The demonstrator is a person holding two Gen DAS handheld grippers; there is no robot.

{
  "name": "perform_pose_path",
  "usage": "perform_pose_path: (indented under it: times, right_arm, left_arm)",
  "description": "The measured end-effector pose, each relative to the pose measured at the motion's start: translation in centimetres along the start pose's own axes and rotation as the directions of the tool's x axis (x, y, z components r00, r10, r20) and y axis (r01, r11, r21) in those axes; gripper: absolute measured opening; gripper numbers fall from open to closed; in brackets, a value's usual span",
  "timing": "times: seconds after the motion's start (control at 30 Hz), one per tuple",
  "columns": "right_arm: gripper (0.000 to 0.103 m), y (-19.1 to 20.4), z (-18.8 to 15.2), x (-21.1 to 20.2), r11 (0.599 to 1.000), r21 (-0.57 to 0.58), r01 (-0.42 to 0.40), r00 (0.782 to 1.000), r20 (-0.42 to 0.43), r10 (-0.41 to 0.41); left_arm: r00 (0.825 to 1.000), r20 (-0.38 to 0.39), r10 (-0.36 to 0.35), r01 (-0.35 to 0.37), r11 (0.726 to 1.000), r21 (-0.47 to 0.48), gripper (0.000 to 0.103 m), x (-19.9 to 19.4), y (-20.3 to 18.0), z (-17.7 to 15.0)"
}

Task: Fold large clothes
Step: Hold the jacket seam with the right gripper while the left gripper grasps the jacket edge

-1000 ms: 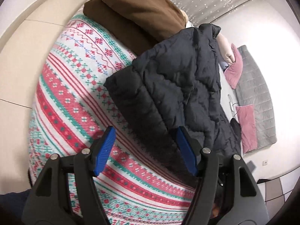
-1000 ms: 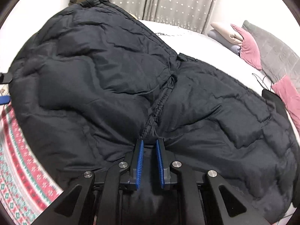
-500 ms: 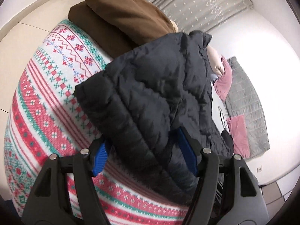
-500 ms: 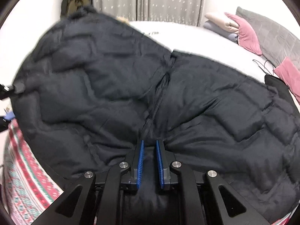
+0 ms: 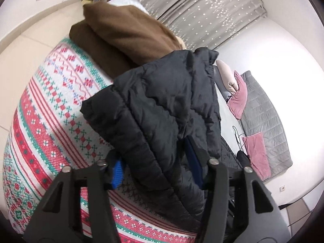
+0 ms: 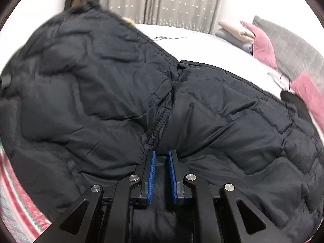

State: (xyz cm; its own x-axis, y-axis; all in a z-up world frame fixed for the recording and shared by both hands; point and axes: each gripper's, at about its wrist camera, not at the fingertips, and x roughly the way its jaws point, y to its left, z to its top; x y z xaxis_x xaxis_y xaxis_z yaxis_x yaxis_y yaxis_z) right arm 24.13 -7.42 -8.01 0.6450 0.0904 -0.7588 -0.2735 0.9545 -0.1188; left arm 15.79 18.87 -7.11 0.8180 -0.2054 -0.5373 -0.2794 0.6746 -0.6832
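The left gripper (image 5: 156, 162) has just been closing on a thick fold of the black jacket (image 5: 162, 105), which fills its jaws above the patterned blanket (image 5: 46, 125). The right gripper (image 6: 162, 174), jaws nearly together, pinches the jacket's (image 6: 121, 93) edge beside a seam.

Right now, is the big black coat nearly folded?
Not nearly. Done: brown clothes lie folded at the far end of the patterned blanket. In hand: the right gripper pinches the coat near its middle seam, and the left gripper has just been closing, with a puffy edge of the coat between its fingers. Left: the coat is lifted and bunched, so every fold is yet to come.
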Motion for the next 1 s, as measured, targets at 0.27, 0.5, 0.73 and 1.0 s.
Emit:
perform_pose_path:
  times: [0.27,0.5,0.73,1.0]
  right_arm:
    - [0.014,2.2,0.0,0.1,0.998,-0.048,0.046,0.998,0.036,-0.044]
    - [0.014,1.0,0.1,0.5,1.000,0.001,-0.008,1.000,-0.001,0.008]
    - [0.018,-0.9,1.2,-0.1,0.995,0.082,-0.056,0.998,0.011,0.055]
    - [0.019,-0.5,1.3,0.8,0.992,0.087,-0.092,0.995,-0.029,0.094]
  left_arm:
    - [1.000,0.022,0.001,-0.002,0.999,0.042,0.037,-0.5,-0.6,0.3]
    - [0.997,0.062,0.053,-0.063,0.984,0.165,0.032,-1.3,-3.4,0.2]
    - [0.996,0.068,0.060,-0.072,0.978,0.197,0.027,-1.5,-4.5,0.3]
    - [0.996,0.084,0.026,-0.046,0.968,0.246,0.022,-2.3,-6.4,0.2]
